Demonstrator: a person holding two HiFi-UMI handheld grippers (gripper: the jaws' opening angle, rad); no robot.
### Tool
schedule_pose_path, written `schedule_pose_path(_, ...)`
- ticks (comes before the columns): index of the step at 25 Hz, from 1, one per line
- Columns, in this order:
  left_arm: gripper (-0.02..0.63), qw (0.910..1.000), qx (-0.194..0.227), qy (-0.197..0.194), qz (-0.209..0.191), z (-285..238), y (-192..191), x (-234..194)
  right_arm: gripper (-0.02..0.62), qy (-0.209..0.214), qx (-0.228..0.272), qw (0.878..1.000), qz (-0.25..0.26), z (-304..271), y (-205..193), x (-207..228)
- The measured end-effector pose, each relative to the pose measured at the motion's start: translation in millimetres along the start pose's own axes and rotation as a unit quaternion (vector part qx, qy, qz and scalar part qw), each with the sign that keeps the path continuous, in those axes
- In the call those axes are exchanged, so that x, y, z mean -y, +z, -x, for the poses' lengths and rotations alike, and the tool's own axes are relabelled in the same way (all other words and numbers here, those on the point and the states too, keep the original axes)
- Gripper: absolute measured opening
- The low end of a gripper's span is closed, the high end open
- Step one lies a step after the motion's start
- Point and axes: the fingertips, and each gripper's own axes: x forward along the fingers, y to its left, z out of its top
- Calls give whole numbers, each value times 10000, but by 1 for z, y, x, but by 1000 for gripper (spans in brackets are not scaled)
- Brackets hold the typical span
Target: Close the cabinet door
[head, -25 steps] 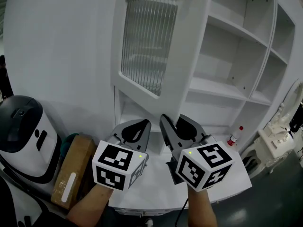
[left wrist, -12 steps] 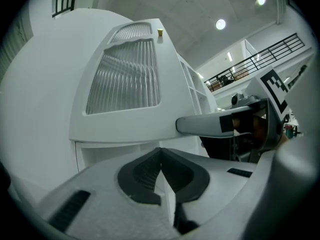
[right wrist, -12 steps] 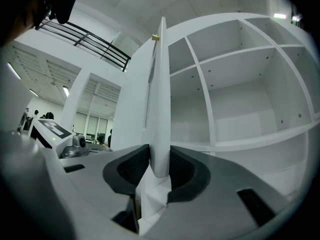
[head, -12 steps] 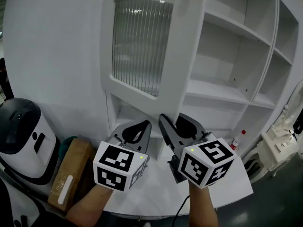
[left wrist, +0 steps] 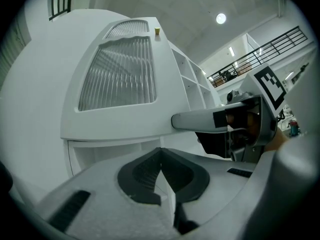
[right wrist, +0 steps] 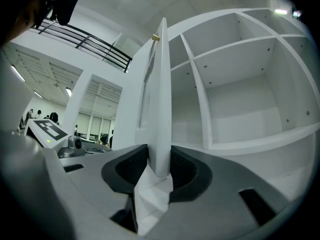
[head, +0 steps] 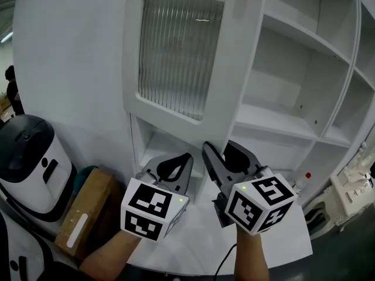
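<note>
1. Head view: cabinet door (head: 176,51) is seen swung open in front of the shelves (head: 281,122). Its lower edge is met by the right gripper (head: 221,152), w/ the left gripper (head: 174,164) just beside. A cardboard box (head: 82,215) & a white unit w/ black top (head: 29,157) are parked at left, well apart.
2. Left gripper view: jaws are pressed together, nothing btwn.
3. Right gripper view: jaws are clamped on the door's edge; a knob (right wrist: 156,36) is spotted up top.
</note>
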Motion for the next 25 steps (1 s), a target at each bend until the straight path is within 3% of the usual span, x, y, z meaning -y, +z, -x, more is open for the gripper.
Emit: schedule_pose_path(25,12,9994,59,345,55,-50,9,4,170,-68,-138,9993,349,-22,-3,52)
